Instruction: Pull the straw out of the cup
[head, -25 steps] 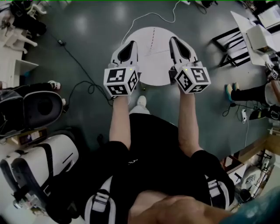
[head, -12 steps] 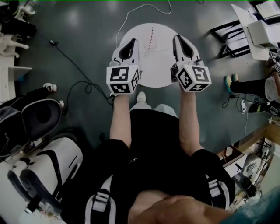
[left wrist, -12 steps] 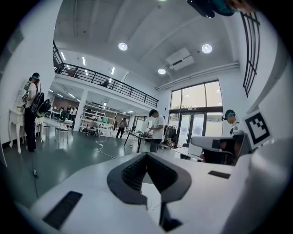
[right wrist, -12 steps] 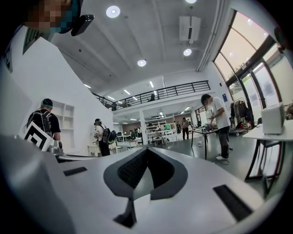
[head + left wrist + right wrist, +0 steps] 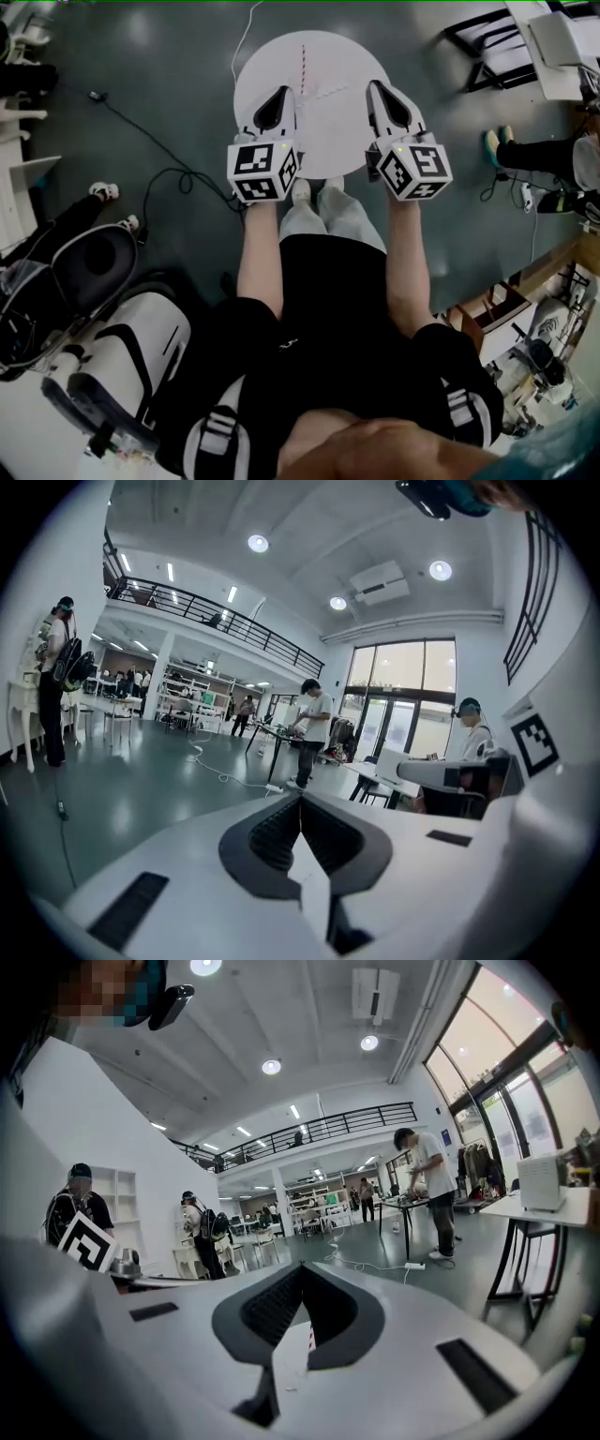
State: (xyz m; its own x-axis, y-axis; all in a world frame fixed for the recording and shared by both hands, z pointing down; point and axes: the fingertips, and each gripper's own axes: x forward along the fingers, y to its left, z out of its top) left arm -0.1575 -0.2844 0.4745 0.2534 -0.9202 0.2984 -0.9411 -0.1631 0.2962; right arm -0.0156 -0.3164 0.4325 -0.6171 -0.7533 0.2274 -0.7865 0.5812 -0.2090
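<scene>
Red-striped straw (image 5: pixel 303 67): on the round white tabletop (image 5: pixel 328 141), cup indistinct, ahead of your left hand-held gripper (image 5: pixel 280 92) and right hand-held gripper (image 5: pixel 376 86), both pressed together and empty; you spread one first, pinch high, pull lengthwise.

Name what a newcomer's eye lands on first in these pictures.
The black-and-white marker cubes catch the eye first in the head view. One sits on the left claw and one on the right claw, both claws shut and empty, held side by side over the near part of the round white table. Next comes the thin red-striped straw on the table's far half, beyond and between the claws.
</scene>
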